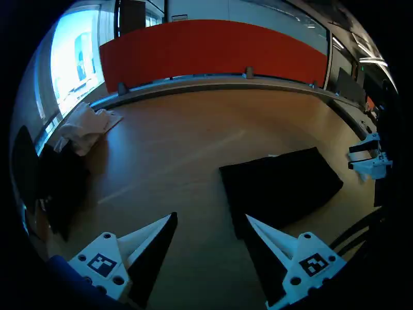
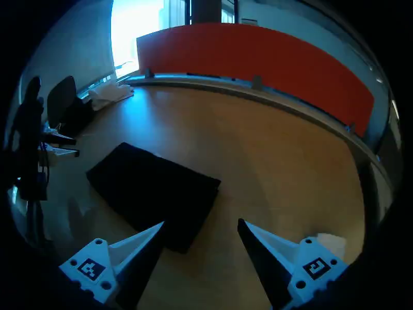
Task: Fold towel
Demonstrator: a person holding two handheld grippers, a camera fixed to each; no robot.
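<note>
**Left gripper view.** The left gripper (image 1: 210,217) stands wide open and holds nothing. Each finger bears a square black-and-white marker with no legible writing. The black towel (image 1: 281,188), folded into a thick rectangle, lies flat on the wooden worktop (image 1: 175,150), ahead and to the right of the fingertips. The right gripper (image 1: 369,157) is near the towel's far right side. Bare worktop spreads left and ahead to a rail below a red partition (image 1: 217,49). Crumpled white cloths (image 1: 85,126) lie at the far-left corner.

**Right gripper view.** The right gripper (image 2: 201,222) is also wide open and empty. The black towel (image 2: 152,194) lies ahead and to the left, and its near edge runs behind the left finger; contact cannot be told. The left gripper (image 2: 57,144) is beyond the towel's left end. Bare worktop extends right to the curved edge.
</note>
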